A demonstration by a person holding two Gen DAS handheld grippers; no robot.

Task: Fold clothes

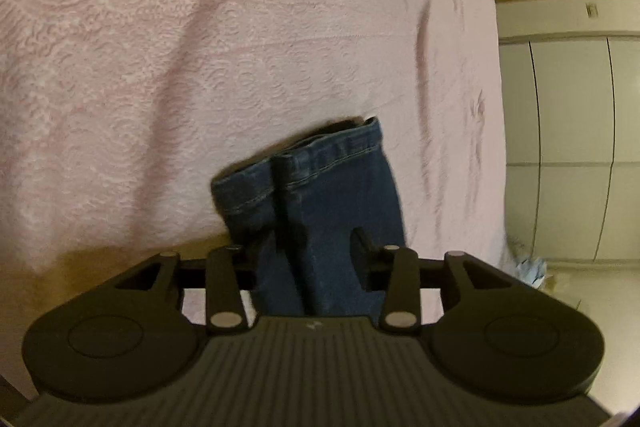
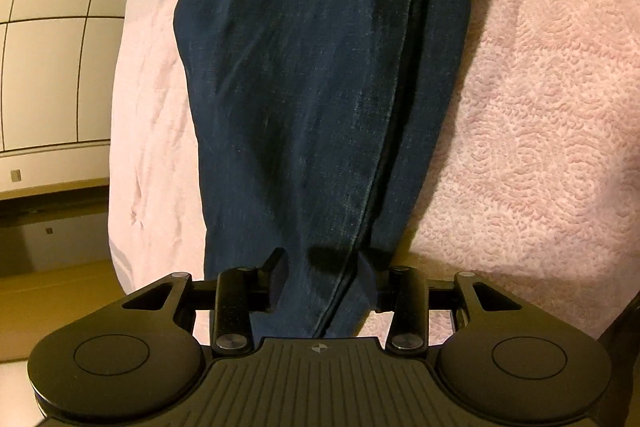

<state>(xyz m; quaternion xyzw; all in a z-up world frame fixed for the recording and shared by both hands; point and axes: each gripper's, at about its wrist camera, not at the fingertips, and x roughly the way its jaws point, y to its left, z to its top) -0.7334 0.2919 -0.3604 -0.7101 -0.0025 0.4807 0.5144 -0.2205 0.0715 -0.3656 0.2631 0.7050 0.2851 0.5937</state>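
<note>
Both grippers grasp the jeans (image 2: 312, 87) over the pink bedspread (image 1: 200, 47): left gripper (image 1: 320, 243) jaws clenched near the hems, right gripper (image 2: 322, 275) jaws clamped on the legs.

Your left gripper (image 1: 318, 247) points forward and down, its two black fingers drawn in close with denim pinched between them; the left finger is mostly buried in the cloth, while the right fingertip (image 1: 362, 239) shows as a dark tab against the fabric. Your right gripper (image 2: 322, 273) sits in a matching pose, its fingers closed in on a seam of denim, with the left pad (image 2: 276, 273) visible beside the cloth and the right one pressed in from the other side. Both linkages are folded inward symmetrically. Neither of your hands nor your sleeves show in either wrist view.
</note>
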